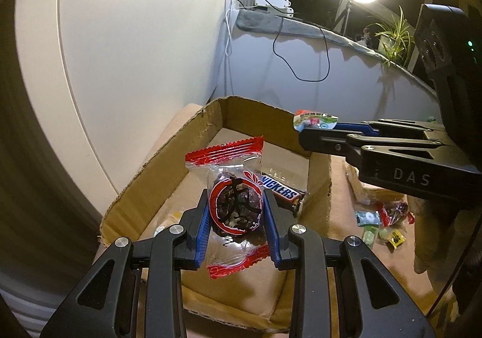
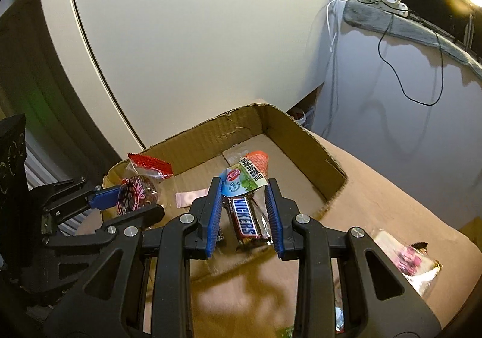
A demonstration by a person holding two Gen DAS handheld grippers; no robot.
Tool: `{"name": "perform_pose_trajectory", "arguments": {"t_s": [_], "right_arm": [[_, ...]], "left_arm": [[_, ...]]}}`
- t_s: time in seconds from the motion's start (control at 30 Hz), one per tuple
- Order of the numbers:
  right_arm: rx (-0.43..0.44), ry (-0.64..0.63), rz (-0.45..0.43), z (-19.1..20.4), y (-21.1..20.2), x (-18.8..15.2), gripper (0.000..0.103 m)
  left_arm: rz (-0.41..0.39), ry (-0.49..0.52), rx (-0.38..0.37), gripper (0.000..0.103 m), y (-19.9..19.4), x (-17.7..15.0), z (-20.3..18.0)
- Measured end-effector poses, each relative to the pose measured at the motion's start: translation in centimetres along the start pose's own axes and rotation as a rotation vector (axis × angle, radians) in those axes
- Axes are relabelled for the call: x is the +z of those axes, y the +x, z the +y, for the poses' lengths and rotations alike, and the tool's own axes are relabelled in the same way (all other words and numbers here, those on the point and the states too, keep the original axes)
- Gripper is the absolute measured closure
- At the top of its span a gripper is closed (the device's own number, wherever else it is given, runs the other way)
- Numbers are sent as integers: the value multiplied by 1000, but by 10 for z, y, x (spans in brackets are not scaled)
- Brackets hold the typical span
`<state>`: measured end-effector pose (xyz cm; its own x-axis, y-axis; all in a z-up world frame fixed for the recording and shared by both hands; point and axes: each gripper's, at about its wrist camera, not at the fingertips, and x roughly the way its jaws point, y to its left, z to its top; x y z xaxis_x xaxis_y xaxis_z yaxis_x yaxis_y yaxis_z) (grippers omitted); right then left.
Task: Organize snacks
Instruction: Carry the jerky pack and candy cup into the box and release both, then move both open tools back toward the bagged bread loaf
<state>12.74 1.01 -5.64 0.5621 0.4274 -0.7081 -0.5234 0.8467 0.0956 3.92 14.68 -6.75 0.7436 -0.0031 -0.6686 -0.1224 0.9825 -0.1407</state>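
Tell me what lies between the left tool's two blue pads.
A clear snack packet with red ends sits between the left tool's pads, which are clamped on it. The left wrist view shows this; below lies the cardboard box.

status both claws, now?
Left claw: closed on the red-edged snack packet.
Right claw: closed on the small jelly cup.
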Motion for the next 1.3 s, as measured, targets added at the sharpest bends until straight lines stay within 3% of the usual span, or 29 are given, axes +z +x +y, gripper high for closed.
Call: {"name": "perform_pose_trajectory", "arguments": {"t_s": [0.57, 0.73, 0.97, 1.1, 1.3], "right_arm": [[-8, -19, 6, 6, 11, 6, 66], [-15, -21, 0, 6, 10, 8, 62], [-32, -16, -29, 5, 3, 10, 38], [-49, -11, -53, 5, -3, 10, 19], [-75, -9, -72, 3, -15, 9, 12]], "left_arm": [[4, -8, 7, 71, 1, 0, 1], [-4, -9, 12, 60, 1, 2, 1], [-16, -6, 18, 44, 0, 3, 0], [-20, -6, 22, 35, -1, 4, -1], [-31, -8, 34, 30, -6, 4, -5]]}}
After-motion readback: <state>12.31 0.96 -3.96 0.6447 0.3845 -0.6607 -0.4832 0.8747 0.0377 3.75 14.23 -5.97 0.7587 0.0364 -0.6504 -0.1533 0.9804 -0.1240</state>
